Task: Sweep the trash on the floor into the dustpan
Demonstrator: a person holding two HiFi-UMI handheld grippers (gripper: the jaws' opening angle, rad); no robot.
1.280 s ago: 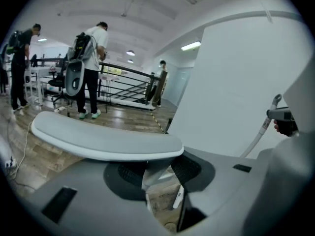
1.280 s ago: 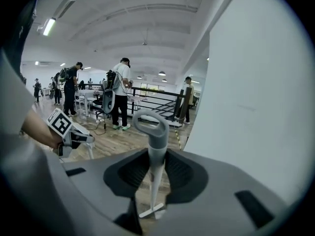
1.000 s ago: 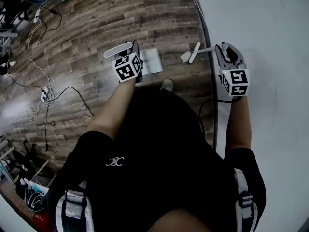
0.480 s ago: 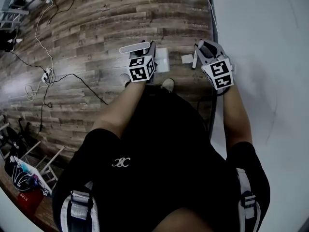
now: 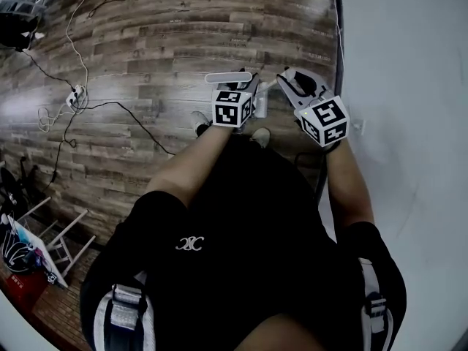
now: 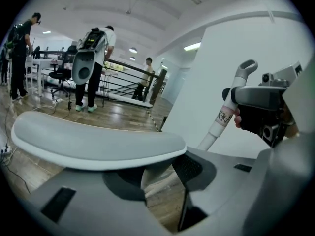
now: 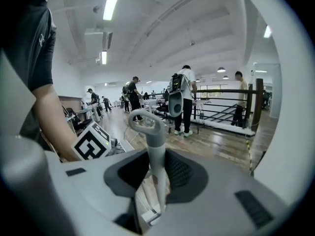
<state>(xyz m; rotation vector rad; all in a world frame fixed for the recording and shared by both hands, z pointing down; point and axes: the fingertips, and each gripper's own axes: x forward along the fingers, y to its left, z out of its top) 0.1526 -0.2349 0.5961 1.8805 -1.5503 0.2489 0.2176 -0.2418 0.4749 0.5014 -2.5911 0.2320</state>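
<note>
**Both grippers pulled in close: broom now right beside dustpan**

Since a second ago the right gripper (image 5: 289,80) has swung in off the white partition (image 5: 409,123) side. It now sits just beside the left gripper (image 5: 247,88), over the wood floor (image 5: 146,64) near the partition edge. They were well apart before.

Left gripper: jaws closed down on the thin stem under the dustpan's handle bar (image 6: 98,144). The bar lies crosswise above the jaws, the stem runs roughly upright. The pan itself is almost fully hidden under the gripper in the head view, with only a white sliver showing.

Right gripper: jaws clamped on the broom handle (image 7: 150,146). Long axis is upright and the loop end pokes up past the jaws. The broom head isn't clearly visible in any current view.

Trash: can't spot it in any view, probably under the grippers or the person's body.

Key relation: the broom sits to the right of the dustpan, handles roughly parallel and close together. My read is that the sweep has to run right to left, with the broom head pushing toward the pan mouth while the left side holds the pan still. The right gripper does the moving. Can't confirm which way the pan mouth faces.

Risk: little room at the floor, so the broom head could knock the pan.
</note>
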